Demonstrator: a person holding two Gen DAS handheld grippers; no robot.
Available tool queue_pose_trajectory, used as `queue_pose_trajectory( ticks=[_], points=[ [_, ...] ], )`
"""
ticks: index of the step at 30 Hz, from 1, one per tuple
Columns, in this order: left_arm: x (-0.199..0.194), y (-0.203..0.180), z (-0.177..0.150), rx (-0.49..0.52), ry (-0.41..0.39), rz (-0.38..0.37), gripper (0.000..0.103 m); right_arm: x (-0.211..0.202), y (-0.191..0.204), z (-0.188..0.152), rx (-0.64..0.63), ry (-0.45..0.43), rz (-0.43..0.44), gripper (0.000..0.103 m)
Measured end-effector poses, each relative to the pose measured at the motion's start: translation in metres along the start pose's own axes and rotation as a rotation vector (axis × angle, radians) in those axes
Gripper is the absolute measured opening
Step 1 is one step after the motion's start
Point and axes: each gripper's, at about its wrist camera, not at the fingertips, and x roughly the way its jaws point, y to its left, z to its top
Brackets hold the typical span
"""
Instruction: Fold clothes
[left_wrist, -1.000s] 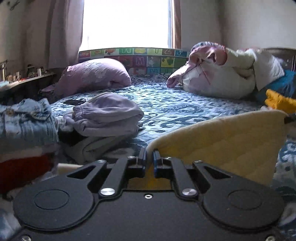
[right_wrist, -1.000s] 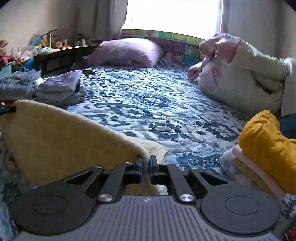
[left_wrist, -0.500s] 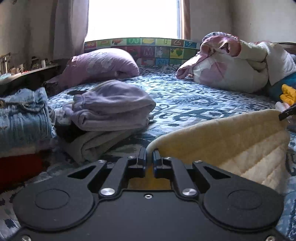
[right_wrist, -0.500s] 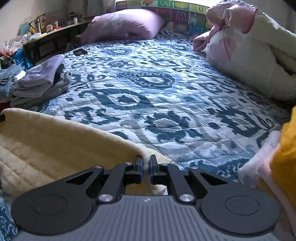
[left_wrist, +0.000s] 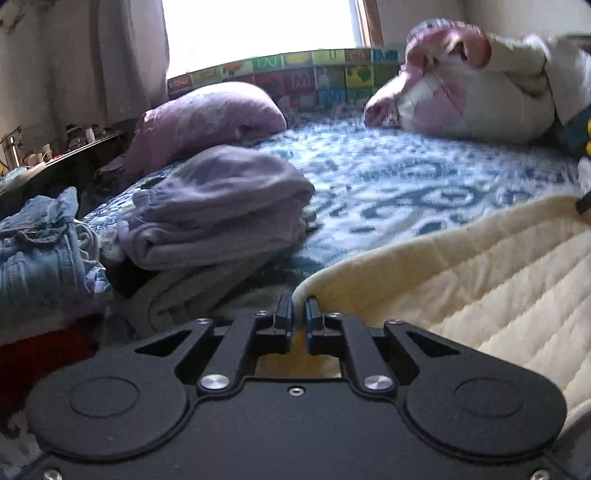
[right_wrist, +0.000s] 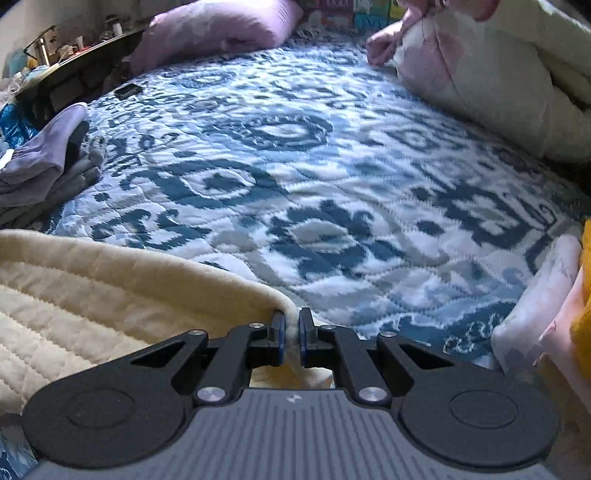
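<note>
left claw (left_wrist: 298, 314): jaws narrow, pinched on the rolled edge of a cream quilted garment (left_wrist: 480, 280), at its left end. right claw (right_wrist: 291, 326): same narrow pinch on the opposite end of that edge. the garment spans between the two claws and sags toward the person, just above or onto the near part of the bed (right_wrist: 295, 166); which, i cannot tell, since the lower part is hidden behind the claw bodies.

handling, as a judgement: soft, thick, quilted with a fleecy face, so bulky but light. it should drape slowly and hold a crease poorly. the hemmed edge is the firmest place to take hold, and both claws are on it near the corners. a narrow pinch on plush fabric may slip if pulled hard sideways.

just beyond, left: a folded lilac garment (left_wrist: 218, 206) stacked on grey folded cloth (left_wrist: 177, 295), beside folded denim (left_wrist: 37, 251). right: a stack with a mustard knit (right_wrist: 583, 295) over pale pink pieces, at the frame edge.

no containers in view; the piles sit straight on the bed.

mid bed: blue and white patterned quilt, bare, with a small dark flat object (right_wrist: 127, 89), possibly a phone.

far: purple pillow (left_wrist: 207, 118), bundled pink and white bedding (left_wrist: 461, 88), a bright window.
</note>
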Motion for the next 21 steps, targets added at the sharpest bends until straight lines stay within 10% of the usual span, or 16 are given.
queue_pose_trajectory(
  ticks=[10, 17, 21],
  points=[
    [-0.021, -0.006, 0.011, 0.044, -0.030, 0.091, 0.044, -0.017, -0.020, -0.022, 0.210, -0.039, 0.015, 0.039],
    [-0.066, 0.001, 0.014, -0.017, -0.076, -0.136, 0.044, -0.040, -0.025, -0.062, 0.317, -0.067, 0.085, 0.044],
    [-0.087, -0.005, -0.001, 0.051, -0.094, -0.391, 0.044, -0.042, -0.029, -0.072, 0.394, -0.099, 0.089, 0.044]
  ],
)
